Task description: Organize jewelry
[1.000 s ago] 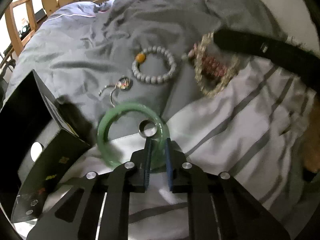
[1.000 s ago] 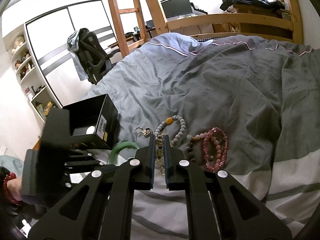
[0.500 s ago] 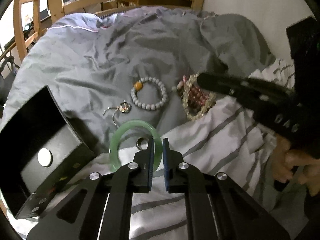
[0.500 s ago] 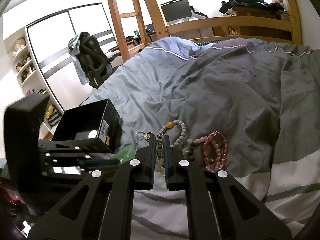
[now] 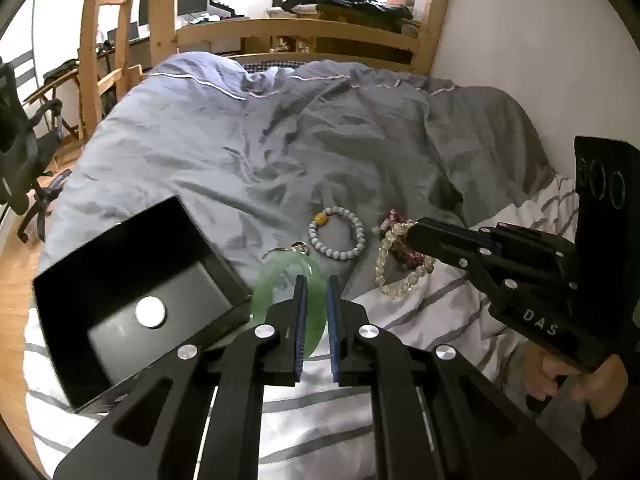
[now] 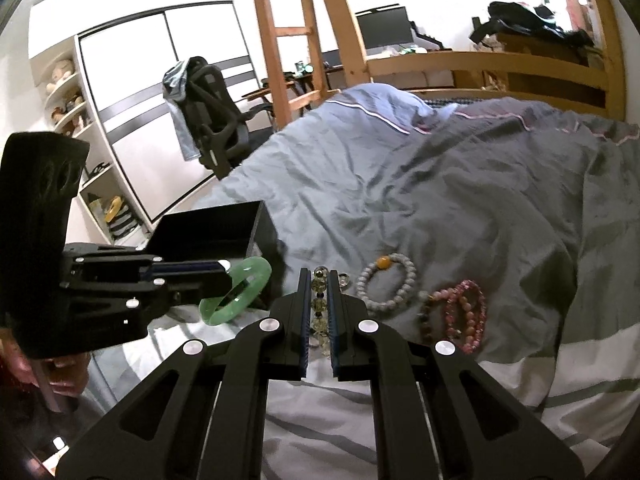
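My left gripper [image 5: 316,280] is shut on a green jade bangle [image 5: 276,280] and holds it lifted beside the open black box [image 5: 120,280]; the bangle also shows in the right wrist view [image 6: 240,292]. My right gripper [image 6: 320,276] is shut on a clear and dark bead bracelet [image 6: 319,304], which also shows in the left wrist view [image 5: 394,280]. A grey bead bracelet with an amber bead [image 5: 337,233] lies on the duvet. Pink bead bracelets [image 6: 464,316] lie to its right. A small silver charm [image 5: 298,247] lies by the bangle.
The black box holds a round silver disc [image 5: 150,312]. The grey duvet [image 5: 320,140] covers the bed, with a striped white sheet [image 5: 420,320] near me. A wooden bed rail [image 5: 304,36] stands at the far end. An office chair [image 6: 212,120] stands left of the bed.
My left gripper has lifted the green bangle off the bed and pulled back toward the box. My right gripper has stayed shut on the clear bead bracelet and risen slightly.
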The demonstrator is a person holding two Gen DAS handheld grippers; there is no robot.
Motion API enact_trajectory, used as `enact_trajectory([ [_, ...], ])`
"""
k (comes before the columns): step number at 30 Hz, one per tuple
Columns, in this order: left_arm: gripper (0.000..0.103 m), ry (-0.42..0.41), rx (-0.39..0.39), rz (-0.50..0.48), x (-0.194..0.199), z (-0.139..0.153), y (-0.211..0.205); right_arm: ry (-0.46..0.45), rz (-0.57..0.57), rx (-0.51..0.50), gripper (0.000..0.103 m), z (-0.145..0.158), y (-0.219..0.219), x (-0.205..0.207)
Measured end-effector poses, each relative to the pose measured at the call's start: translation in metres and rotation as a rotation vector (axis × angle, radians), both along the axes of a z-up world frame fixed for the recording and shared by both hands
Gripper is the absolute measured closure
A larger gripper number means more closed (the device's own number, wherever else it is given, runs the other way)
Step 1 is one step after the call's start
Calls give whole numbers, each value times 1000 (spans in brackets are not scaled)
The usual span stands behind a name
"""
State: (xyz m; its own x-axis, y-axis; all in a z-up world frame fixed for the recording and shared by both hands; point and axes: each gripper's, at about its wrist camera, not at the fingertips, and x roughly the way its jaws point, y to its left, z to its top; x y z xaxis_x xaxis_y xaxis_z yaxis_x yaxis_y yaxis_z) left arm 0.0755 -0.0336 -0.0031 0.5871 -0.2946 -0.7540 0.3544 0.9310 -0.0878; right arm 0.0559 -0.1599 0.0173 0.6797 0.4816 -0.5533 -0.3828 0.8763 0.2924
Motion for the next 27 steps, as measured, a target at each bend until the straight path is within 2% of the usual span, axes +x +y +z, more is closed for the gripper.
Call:
enact_trajectory([
  [9, 94, -53, -50, 34, -9, 24, 25, -20, 13, 35, 94, 20, 14, -5],
  [11, 103, -69, -62, 50, -11, 31, 36, -23, 19, 49, 94, 25, 17, -6],
  [16, 103, -99, -90, 90, -13, 45, 61, -33, 47, 66, 94, 36, 34, -3],
  [18, 103, -98, -96, 109, -12, 46, 71, -38, 56, 65, 94, 39, 43, 1],
  [21, 103, -45, -80, 68, -7, 34, 72, -52, 65, 61, 94, 44, 55, 5],
  [23, 87, -7, -61, 12, -8, 23, 62, -66, 57, 54, 94, 45, 56, 5],
  [24, 63, 17, -49, -20, -8, 17, 56, -69, 50, 54, 94, 45, 54, 4],
  [25, 47, 33, -24, -56, -11, 10, 46, -67, 42, 54, 94, 44, 51, 3],
  [27, 46, 45, 28, -114, -15, -1, 28, -58, 21, 50, 94, 39, 42, 3],
])
